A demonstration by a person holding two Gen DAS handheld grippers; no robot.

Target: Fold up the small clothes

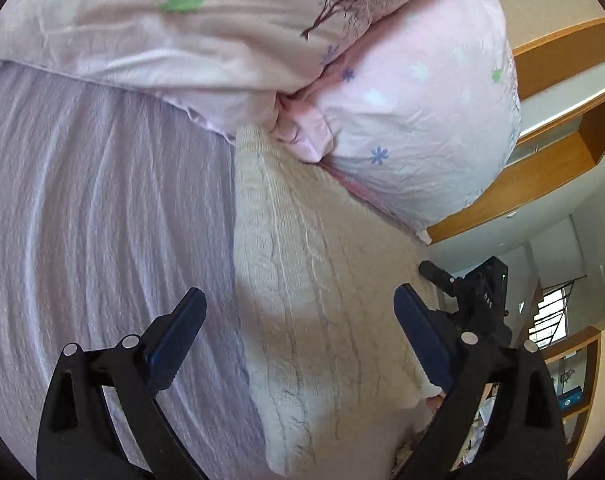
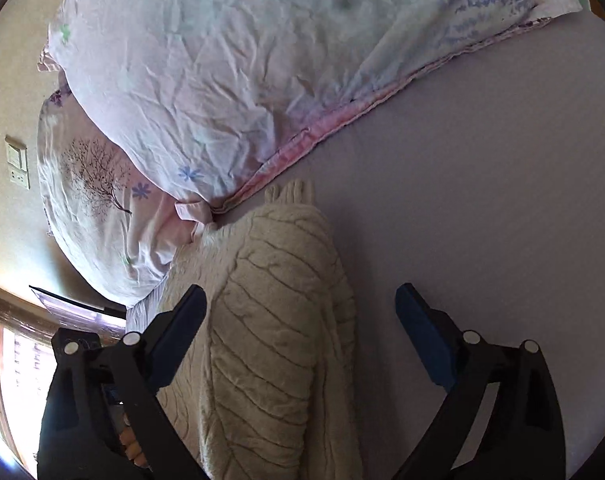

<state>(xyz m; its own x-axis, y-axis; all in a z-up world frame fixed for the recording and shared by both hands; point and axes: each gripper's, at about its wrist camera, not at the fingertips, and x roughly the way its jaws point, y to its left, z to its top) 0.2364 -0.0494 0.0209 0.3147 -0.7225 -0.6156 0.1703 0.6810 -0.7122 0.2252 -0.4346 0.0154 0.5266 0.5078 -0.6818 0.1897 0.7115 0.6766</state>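
A cream cable-knit sweater (image 1: 314, 304) lies on the lilac bed sheet (image 1: 102, 220), reaching from the pillows toward the camera. My left gripper (image 1: 298, 312) is open, its blue pads above the sweater's left part, holding nothing. In the right wrist view the sweater (image 2: 270, 320) lies folded lengthwise on the sheet (image 2: 482, 200), one sleeve end (image 2: 290, 192) near the pillows. My right gripper (image 2: 298, 312) is open over the sweater's right edge and empty. The right gripper's body (image 1: 478, 296) shows at the right of the left wrist view.
Two pink flowered pillows (image 1: 414, 112) (image 1: 182, 28) lie at the head of the bed, touching the sweater's far end; they also show in the right wrist view (image 2: 242, 72). Wooden shelves (image 1: 562, 152) and a window (image 2: 18, 380) lie beyond the bed.
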